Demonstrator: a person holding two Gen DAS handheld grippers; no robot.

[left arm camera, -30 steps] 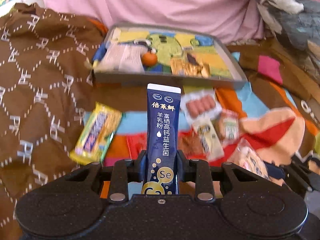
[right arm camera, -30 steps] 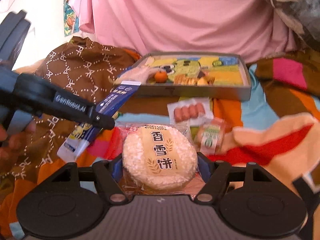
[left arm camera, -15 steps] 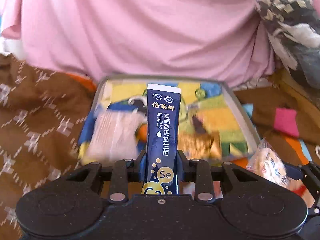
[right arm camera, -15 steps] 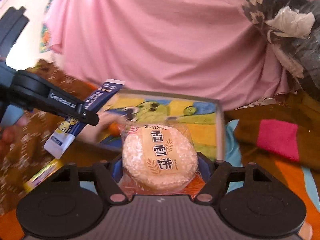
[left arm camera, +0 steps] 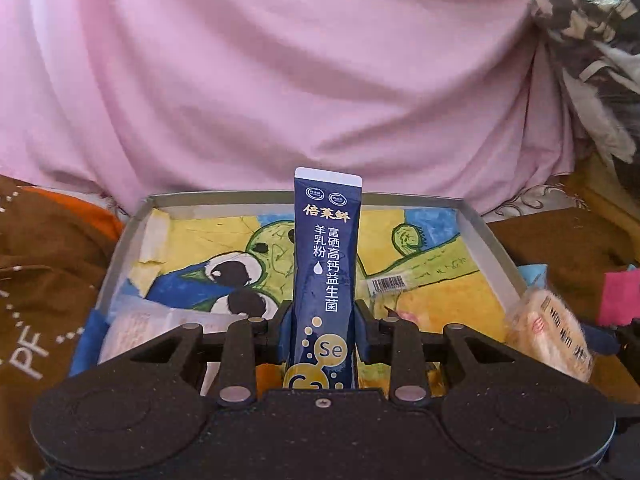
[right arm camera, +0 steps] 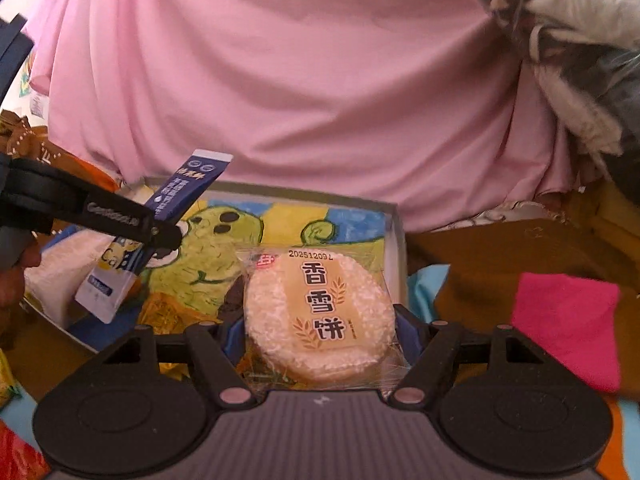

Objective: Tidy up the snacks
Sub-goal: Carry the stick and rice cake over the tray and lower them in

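My left gripper (left arm camera: 322,330) is shut on a tall navy milk-powder stick (left arm camera: 326,264) that stands upright between its fingers, over the near part of a grey tray (left arm camera: 490,240) lined with a green cartoon drawing. My right gripper (right arm camera: 318,338) is shut on a round rice cracker in clear wrap (right arm camera: 318,314), held above the tray's (right arm camera: 396,248) right near corner. In the right wrist view the left gripper (right arm camera: 160,236) comes in from the left with the navy stick (right arm camera: 176,196) tilted over the tray. The rice cracker (left arm camera: 554,334) shows at the right of the left wrist view.
A white wrapped packet (left arm camera: 136,332) and an orange-gold packet (right arm camera: 162,312) lie in the tray's near left part. Pink cloth (left arm camera: 280,80) rises behind the tray. Brown patterned blanket (left arm camera: 44,280) lies left, a magenta patch (right arm camera: 568,320) right, patterned fabric (right arm camera: 568,40) upper right.
Both grippers have carried their snacks forward from over the loose snacks on the blanket to above the tray, which now fills the lower view. Both grips are unchanged.
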